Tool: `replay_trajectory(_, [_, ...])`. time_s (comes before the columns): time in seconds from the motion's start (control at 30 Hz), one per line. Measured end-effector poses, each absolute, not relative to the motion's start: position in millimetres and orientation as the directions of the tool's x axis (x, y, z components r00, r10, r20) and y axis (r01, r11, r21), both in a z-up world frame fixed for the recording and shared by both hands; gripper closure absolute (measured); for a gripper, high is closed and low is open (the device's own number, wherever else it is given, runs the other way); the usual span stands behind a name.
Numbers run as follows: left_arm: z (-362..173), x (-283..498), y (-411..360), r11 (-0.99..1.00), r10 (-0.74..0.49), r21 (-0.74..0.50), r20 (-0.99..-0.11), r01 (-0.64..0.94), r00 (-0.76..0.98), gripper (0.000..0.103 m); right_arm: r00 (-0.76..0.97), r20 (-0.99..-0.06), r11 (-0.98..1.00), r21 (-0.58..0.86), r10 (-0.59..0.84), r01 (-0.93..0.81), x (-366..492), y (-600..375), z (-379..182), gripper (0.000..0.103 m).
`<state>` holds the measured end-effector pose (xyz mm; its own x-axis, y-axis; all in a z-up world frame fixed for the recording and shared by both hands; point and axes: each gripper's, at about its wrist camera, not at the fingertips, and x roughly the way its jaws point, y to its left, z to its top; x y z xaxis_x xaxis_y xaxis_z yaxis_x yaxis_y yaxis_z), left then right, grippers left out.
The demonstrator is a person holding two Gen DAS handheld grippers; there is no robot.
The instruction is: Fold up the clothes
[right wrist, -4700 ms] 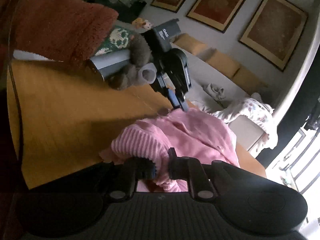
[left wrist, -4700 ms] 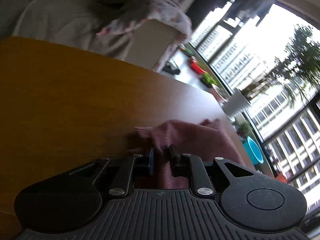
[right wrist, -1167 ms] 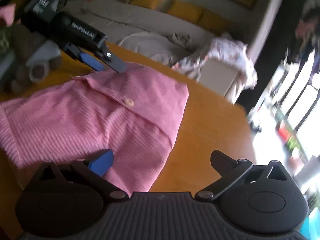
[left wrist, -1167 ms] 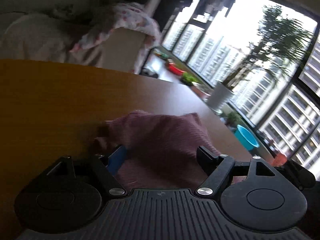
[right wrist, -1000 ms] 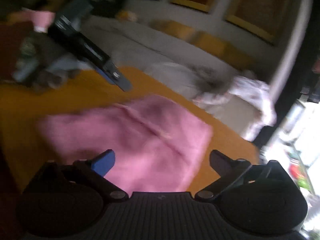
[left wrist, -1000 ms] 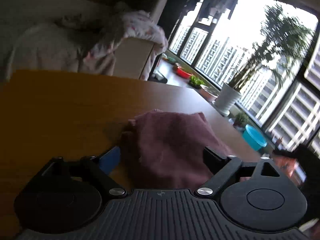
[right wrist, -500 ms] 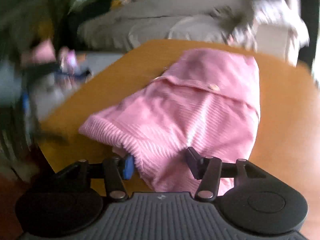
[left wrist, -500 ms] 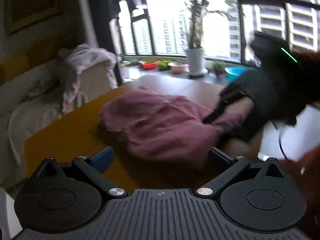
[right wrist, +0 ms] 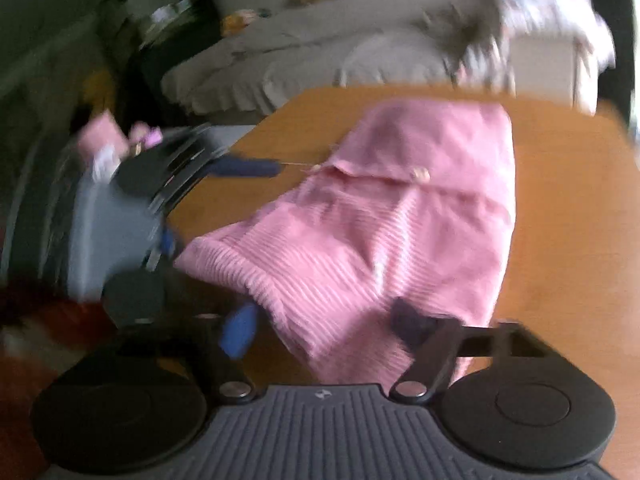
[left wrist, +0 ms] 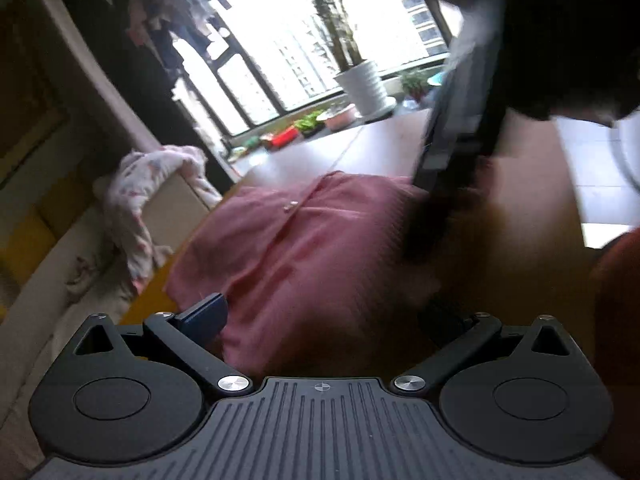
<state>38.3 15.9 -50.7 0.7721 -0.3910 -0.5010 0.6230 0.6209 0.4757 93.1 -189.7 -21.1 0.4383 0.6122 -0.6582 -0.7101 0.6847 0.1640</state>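
A wooden orange-brown table (right wrist: 560,208) bears a folded pink ribbed knit garment (right wrist: 400,220). The left gripper (left wrist: 320,316) gapes wide, empty. The right gripper (right wrist: 324,320), jaws just reopening, straddles the garment's near edge, seemingly without pinching it.

Place: a living room in a home, in a flat high among tall buildings.
Seating: a long pale sofa (right wrist: 360,40) with yellow cushions (left wrist: 24,236) stands behind the tabletop (right wrist: 560,200).
Laundry: a flowered garment (left wrist: 148,184) hangs over the sofa's end, and a pink ribbed cardigan (right wrist: 380,232) lies on the wooden tabletop.
Window: a large dark-framed window (left wrist: 256,60) shows apartment blocks outside.
Plants: a tall plant in a white pot (left wrist: 364,88) and small coloured bowls with greens (left wrist: 308,124) stand along the window.
Drying clothes: dark garments (left wrist: 180,32) hang near the glass, blurred.
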Motion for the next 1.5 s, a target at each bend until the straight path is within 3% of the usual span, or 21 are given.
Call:
replay_trajectory(0.17, [-38, 61, 42, 0.744, -0.465, 0.188, -0.544, 0.642, 0.699, 0.0, 0.676, -0.551, 0.608, -0.341, 0.489, -0.717, 40, -172, -32, 0.016])
replay_trajectory(0.23, [-35, 68, 50, 0.763, -0.5, 0.087, -0.547, 0.64, 0.671, 0.0, 0.725, -0.508, 0.584, -0.439, 0.465, -0.682, 41, -160, -41, 0.017])
replay_trajectory(0.27, [-33, 72, 53, 0.768, -0.518, 0.041, -0.546, 0.639, 0.658, 0.0, 0.738, -0.498, 0.577, -0.467, 0.455, -0.67, 42, -153, -45, 0.021])
replay_trajectory(0.3, [-32, 74, 55, 0.769, -0.535, 0.004, -0.543, 0.639, 0.647, 0.0, 0.742, -0.498, 0.579, -0.471, 0.448, -0.665, 46, -148, -47, 0.049])
replay_trajectory(0.33, [-31, 77, 57, 0.767, -0.547, -0.015, -0.54, 0.642, 0.64, 0.0, 0.726, -0.523, 0.601, -0.425, 0.447, -0.677, 56, -145, -44, 0.065])
replay_trajectory(0.37, [-30, 76, 57, 0.762, -0.55, -0.009, -0.538, 0.648, 0.639, 0.0, 0.702, -0.55, 0.626, -0.364, 0.453, -0.69, 66, -144, -39, 0.072])
replay_trajectory(0.43, [-28, 66, 59, 0.736, -0.539, 0.075, -0.536, 0.672, 0.65, 0.0, 0.637, -0.591, 0.678, -0.196, 0.495, -0.708, 87, -153, -22, 0.074])
replay_trajectory(0.6, [-34, 38, 65, 0.66, -0.463, 0.337, -0.522, 0.671, 0.717, 0.0, 0.561, -0.614, 0.719, 0.015, 0.555, -0.695, 114, -177, 8, 0.076])
replay_trajectory(0.7, [-41, 42, 57, 0.623, -0.447, 0.421, -0.5, 0.659, 0.742, 0.0, 0.531, -0.638, 0.723, 0.059, 0.558, -0.689, 121, -180, 15, 0.077])
replay_trajectory(0.87, [-46, 59, 37, 0.578, -0.486, 0.498, -0.427, 0.647, 0.762, 0.0, 0.493, -0.665, 0.67, 0.014, 0.561, -0.743, 117, -179, 28, 0.077])
replay_trajectory(1.0, [-48, 79, 34, 0.561, -0.559, 0.412, -0.452, 0.718, 0.695, 0.002, 0.457, -0.683, 0.615, -0.014, 0.569, -0.788, 115, -179, 40, 0.077])
replay_trajectory(1.03, [-48, 84, 34, 0.555, -0.577, 0.387, -0.458, 0.736, 0.676, 0.014, 0.449, -0.686, 0.605, -0.016, 0.572, -0.796, 116, -178, 41, 0.077])
replay_trajectory(1.07, [-49, 89, 33, 0.548, -0.595, 0.362, -0.464, 0.754, 0.656, 0.036, 0.444, -0.689, 0.599, -0.017, 0.573, -0.8, 118, -177, 42, 0.077])
replay_trajectory(1.13, [-47, 100, 36, 0.556, -0.619, 0.277, -0.491, 0.784, 0.613, 0.051, 0.442, -0.69, 0.587, -0.03, 0.573, -0.809, 121, -176, 40, 0.077])
replay_trajectory(1.23, [-43, 118, 50, 0.592, -0.677, 0.063, -0.502, 0.804, 0.538, 0.06, 0.47, -0.664, 0.567, -0.084, 0.581, -0.82, 119, -177, 41, 0.073])
replay_trajectory(1.37, [-45, 142, 71, 0.605, -0.756, -0.253, -0.482, 0.755, 0.443, 0.066, 0.548, -0.587, 0.572, -0.168, 0.596, -0.803, 108, -198, 52, 0.032])
replay_trajectory(1.4, [-46, 147, 76, 0.605, -0.769, -0.318, -0.472, 0.73, 0.432, 0.066, 0.569, -0.564, 0.586, -0.176, 0.598, -0.791, 103, -207, 53, 0.027])
replay_trajectory(1.5, [-51, 156, 84, 0.596, -0.794, -0.434, -0.445, 0.676, 0.415, 0.066, 0.602, -0.519, 0.636, -0.138, 0.607, -0.76, 91, -238, 54, 0.022])
